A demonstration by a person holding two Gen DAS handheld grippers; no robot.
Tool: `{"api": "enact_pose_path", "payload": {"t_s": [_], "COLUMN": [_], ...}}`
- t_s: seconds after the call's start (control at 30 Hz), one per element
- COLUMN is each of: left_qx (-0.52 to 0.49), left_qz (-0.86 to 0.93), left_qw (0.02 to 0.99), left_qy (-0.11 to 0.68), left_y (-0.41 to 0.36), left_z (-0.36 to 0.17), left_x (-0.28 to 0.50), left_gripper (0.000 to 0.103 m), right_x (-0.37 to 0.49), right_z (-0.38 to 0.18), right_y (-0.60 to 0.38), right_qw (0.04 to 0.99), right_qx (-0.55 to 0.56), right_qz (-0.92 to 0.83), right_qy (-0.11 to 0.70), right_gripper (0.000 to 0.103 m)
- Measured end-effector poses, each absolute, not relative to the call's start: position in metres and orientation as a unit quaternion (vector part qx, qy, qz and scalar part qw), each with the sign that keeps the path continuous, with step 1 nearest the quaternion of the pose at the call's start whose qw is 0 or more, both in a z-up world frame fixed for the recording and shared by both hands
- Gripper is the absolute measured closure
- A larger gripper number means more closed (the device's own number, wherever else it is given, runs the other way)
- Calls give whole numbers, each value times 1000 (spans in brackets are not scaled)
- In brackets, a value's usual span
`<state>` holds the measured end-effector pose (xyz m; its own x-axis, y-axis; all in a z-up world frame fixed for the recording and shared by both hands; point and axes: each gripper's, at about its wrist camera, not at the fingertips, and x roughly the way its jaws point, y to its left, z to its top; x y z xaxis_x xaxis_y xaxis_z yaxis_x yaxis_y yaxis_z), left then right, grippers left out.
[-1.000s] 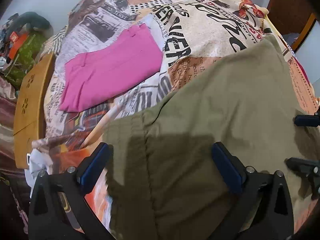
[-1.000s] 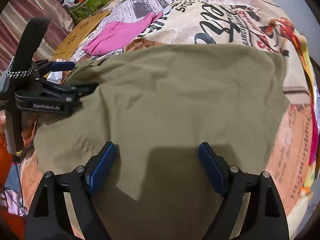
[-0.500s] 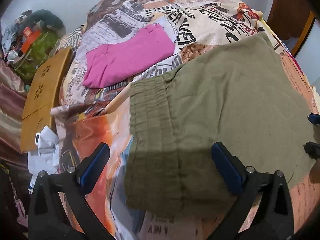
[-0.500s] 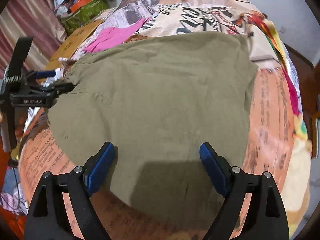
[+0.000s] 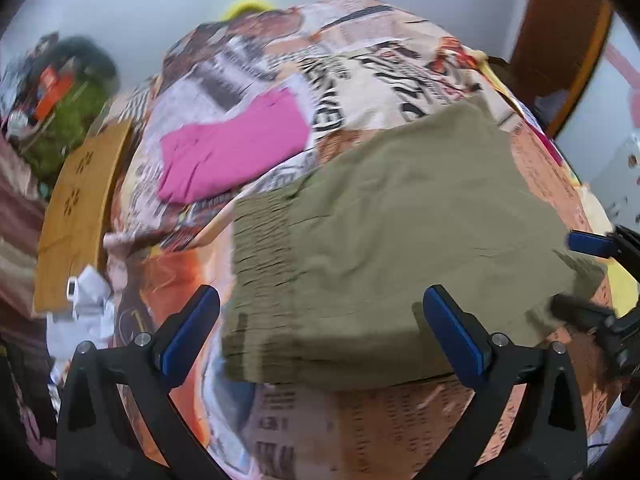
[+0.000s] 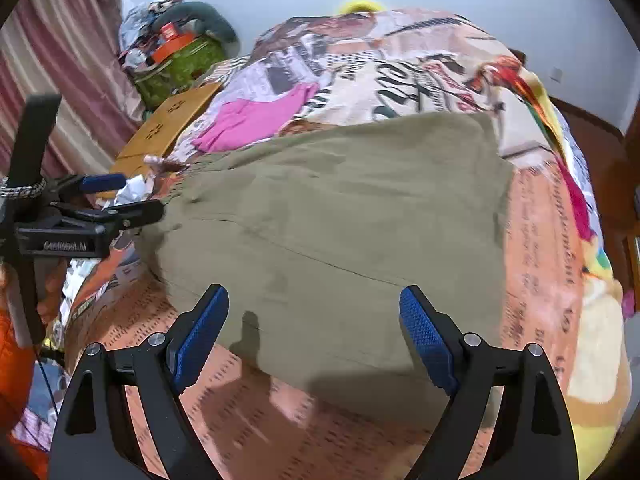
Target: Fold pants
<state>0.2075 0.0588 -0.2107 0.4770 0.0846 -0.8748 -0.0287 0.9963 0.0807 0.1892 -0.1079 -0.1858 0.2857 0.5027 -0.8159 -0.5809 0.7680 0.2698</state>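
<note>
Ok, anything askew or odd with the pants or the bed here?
Nothing stands out. The olive pants lie folded and fairly flat on the printed bedspread, with only light creases. Both grippers are open and off the cloth. The pink garment lies apart.

Both wrist views angled down, close over shared olive pants (image 5: 400,232)

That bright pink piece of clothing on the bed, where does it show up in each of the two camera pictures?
Left wrist view: the pink garment lies upper left of centre, beyond the olive pants.
Right wrist view: pink garment sits smaller, upper left, past the pants' far edge.
Shared landmark: the brown cardboard to its left.
</note>
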Motion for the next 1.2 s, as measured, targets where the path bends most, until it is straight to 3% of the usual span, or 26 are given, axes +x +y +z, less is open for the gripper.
{"api": "enact_pose_path", "payload": {"t_s": [0.23,0.93,1.2], "left_qx": [97,25,-12], "left_qz": [58,88,107], "left_qw": [848,848,840], "left_qy": [518,522,532], "left_y": [40,92,104], "left_z": [-245,-249,-242], "left_x": [208,184,182], "left_gripper": [0,0,0], "right_x": [184,178,178], "right_z": [-207,-218,-192], "right_y": [-105,-217,-205], "right_qw": [782,807,826], "right_qx": [-42,55,25], "right_qz": [343,234,239], "right_qy": [518,539,509], "right_gripper": [18,18,18]}}
